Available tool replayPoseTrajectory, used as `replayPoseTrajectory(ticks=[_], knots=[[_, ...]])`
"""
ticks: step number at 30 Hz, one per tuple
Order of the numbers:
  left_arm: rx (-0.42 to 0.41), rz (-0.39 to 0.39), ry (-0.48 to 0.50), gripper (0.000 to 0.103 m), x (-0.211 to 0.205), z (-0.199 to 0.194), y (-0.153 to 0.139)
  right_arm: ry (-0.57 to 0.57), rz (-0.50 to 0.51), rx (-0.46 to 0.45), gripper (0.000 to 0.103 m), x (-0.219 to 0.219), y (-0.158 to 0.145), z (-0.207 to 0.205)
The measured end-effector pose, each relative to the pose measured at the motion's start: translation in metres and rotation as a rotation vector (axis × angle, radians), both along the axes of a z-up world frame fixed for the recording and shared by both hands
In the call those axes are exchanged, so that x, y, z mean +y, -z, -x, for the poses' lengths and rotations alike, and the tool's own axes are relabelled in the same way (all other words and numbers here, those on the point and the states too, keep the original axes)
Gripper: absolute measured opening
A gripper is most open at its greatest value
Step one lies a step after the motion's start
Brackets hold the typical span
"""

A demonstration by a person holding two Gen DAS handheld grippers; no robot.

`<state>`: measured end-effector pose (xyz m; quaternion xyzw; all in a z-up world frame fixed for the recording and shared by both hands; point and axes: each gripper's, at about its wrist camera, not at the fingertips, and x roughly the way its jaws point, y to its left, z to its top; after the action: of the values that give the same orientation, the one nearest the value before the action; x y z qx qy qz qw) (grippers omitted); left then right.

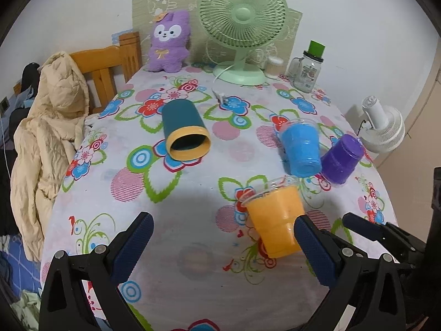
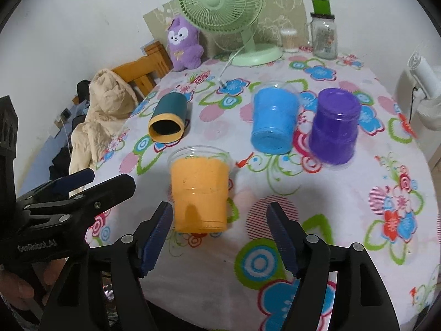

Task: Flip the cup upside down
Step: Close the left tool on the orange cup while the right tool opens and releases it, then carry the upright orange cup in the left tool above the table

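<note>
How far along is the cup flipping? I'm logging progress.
Done: purple cup stands upside down. In hand: nothing; left gripper and right gripper are open, the right facing the upright orange cup. Left: that cup, plus blue cup and teal cup lying on their sides.

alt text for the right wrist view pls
The open right gripper hovers just short of an upright orange cup on a floral tablecloth. Behind it lie a teal cup and blue cup on their sides, beside an upside-down purple cup.
</note>
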<state>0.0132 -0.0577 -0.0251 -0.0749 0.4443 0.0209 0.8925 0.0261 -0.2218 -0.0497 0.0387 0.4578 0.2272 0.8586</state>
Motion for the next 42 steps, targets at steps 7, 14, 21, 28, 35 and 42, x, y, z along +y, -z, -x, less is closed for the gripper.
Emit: replayPoseTrajectory(ticks=[7,14,21,28,35,42], knots=[[0.010,-0.007,0.021,0.103,-0.014,-0.003,0.000,0.054,0.019,-0.012,0.074,-0.029,0.002,-0.001],[0.026,-0.014,0.035,0.103,-0.028,-0.009,0.004,0.129,0.004,0.011,0.074,-0.066,0.009,-0.005],[0.060,-0.019,0.061,0.103,-0.045,-0.017,0.017,0.167,-0.004,0.013,0.074,-0.086,0.013,-0.005],[0.120,-0.007,0.066,0.103,-0.052,-0.027,0.036,0.193,0.012,0.016,0.074,-0.102,0.018,-0.005],[0.145,-0.013,0.072,0.103,-0.060,-0.033,0.045,0.207,0.004,0.024,0.074,-0.112,0.022,-0.005],[0.173,-0.015,0.076,0.103,-0.063,-0.037,0.057,0.197,0.025,0.017,0.074,-0.110,0.023,-0.004]])
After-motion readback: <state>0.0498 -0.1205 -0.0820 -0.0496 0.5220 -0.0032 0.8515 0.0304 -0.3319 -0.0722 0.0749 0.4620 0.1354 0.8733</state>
